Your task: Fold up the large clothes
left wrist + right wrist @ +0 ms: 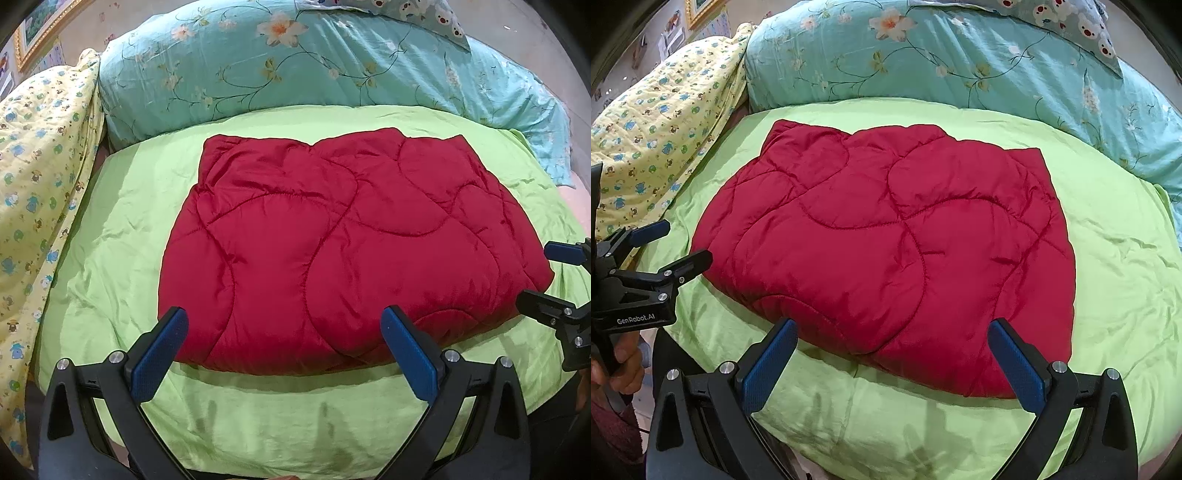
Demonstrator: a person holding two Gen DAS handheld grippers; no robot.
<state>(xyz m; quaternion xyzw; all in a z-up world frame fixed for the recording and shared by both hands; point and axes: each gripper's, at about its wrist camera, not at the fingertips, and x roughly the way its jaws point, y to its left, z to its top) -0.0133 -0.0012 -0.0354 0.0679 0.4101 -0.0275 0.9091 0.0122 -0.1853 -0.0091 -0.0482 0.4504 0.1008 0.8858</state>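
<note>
Two grippers are seen, both spread wide with nothing held between the blue pads. The left gripper (284, 332) is held over the near edge of the red quilted garment (343, 251), left of centre; its fingertips are seen against the red fabric, contact cannot be told. The right gripper (892, 345) is held over the same near edge further right, fingers likewise wide apart and empty. In the left wrist view the right gripper (546, 273) is seen at the right edge, just beside the garment's near right corner. In the right wrist view the left gripper (681, 243) is seen at the left edge, near the garment's near left corner, with the person's hand (624, 363) wrapped on its handle.

The garment is laid folded into a rough rectangle, flat on the green sheet (122, 229), around the middle of the bed. A teal floral duvet (258, 62) is bunched along the far side. A yellow printed blanket (33, 177) is heaped at the left. A koala-print pillow (1067, 22) is seen at far right, on the duvet.
</note>
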